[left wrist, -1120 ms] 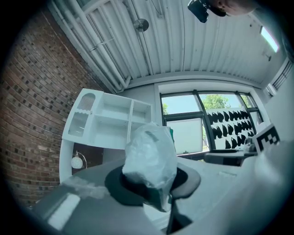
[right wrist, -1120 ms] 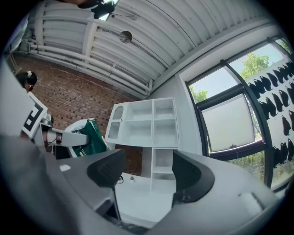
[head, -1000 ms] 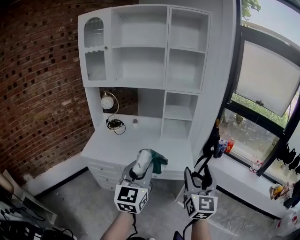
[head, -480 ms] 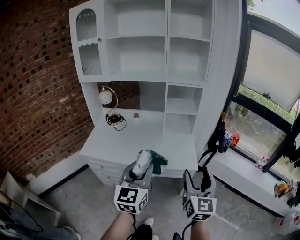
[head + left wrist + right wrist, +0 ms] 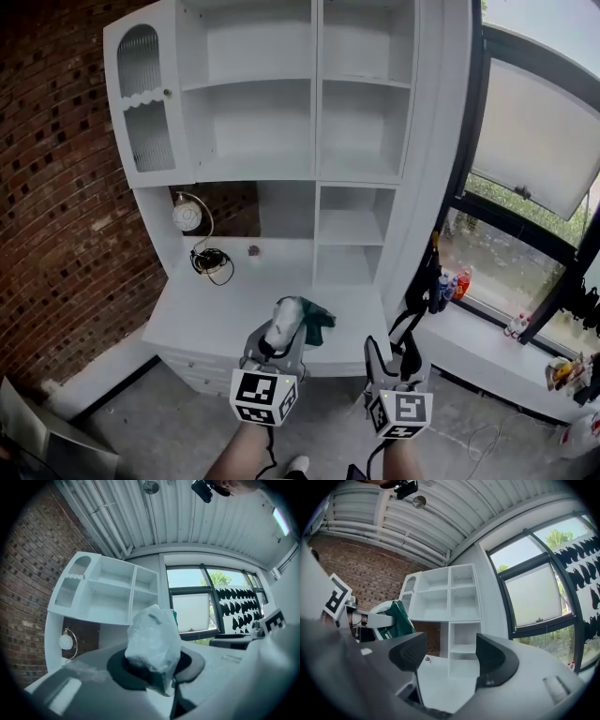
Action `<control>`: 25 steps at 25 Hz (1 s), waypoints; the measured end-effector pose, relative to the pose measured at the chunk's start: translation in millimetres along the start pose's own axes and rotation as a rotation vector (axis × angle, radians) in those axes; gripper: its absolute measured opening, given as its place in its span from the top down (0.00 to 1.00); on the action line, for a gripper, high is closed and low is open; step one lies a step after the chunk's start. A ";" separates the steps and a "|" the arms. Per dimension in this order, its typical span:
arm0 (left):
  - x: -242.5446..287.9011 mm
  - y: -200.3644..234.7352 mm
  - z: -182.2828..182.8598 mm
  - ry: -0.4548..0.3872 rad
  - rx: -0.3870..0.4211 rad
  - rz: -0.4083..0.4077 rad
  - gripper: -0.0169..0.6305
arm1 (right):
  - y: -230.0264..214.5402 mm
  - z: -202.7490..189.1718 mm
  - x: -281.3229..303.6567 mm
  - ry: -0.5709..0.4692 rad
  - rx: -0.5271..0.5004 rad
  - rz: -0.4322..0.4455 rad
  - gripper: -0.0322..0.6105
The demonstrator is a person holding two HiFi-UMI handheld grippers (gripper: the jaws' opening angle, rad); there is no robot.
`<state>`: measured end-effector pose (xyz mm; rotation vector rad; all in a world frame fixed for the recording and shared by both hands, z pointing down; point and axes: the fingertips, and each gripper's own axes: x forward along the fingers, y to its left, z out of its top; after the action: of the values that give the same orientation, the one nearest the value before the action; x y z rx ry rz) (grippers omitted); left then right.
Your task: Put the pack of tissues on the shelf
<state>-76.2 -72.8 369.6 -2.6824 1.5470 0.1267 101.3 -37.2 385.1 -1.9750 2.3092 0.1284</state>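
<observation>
Tissue pack [image 5: 285, 322] clamped in level left tool [image 5: 278, 345]; right tool [image 5: 394, 352] open, empty

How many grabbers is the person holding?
2. The left hand-held gripper, low centre, grips the tissue pack; the right hand-held gripper, beside it on the right, is open and empty.

Desk [image 5: 220, 323] below shelf unit [image 5: 248, 127] — lamp [image 5: 187, 215] on desk, window [image 5: 530, 155] at right.
</observation>
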 end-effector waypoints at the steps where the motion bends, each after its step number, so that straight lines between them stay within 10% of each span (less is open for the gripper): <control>1: 9.0 3.6 1.2 -0.006 0.000 -0.010 0.82 | -1.2 0.6 8.1 -0.004 -0.004 -0.006 0.46; 25: 142.1 47.0 -25.5 0.014 -0.056 -0.086 0.82 | -35.3 -38.0 125.7 0.057 -0.011 -0.034 0.46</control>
<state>-44.8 -220.8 382.1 -2.7932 1.4498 0.1511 116.1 -170.7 406.4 -2.0480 2.3125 0.0834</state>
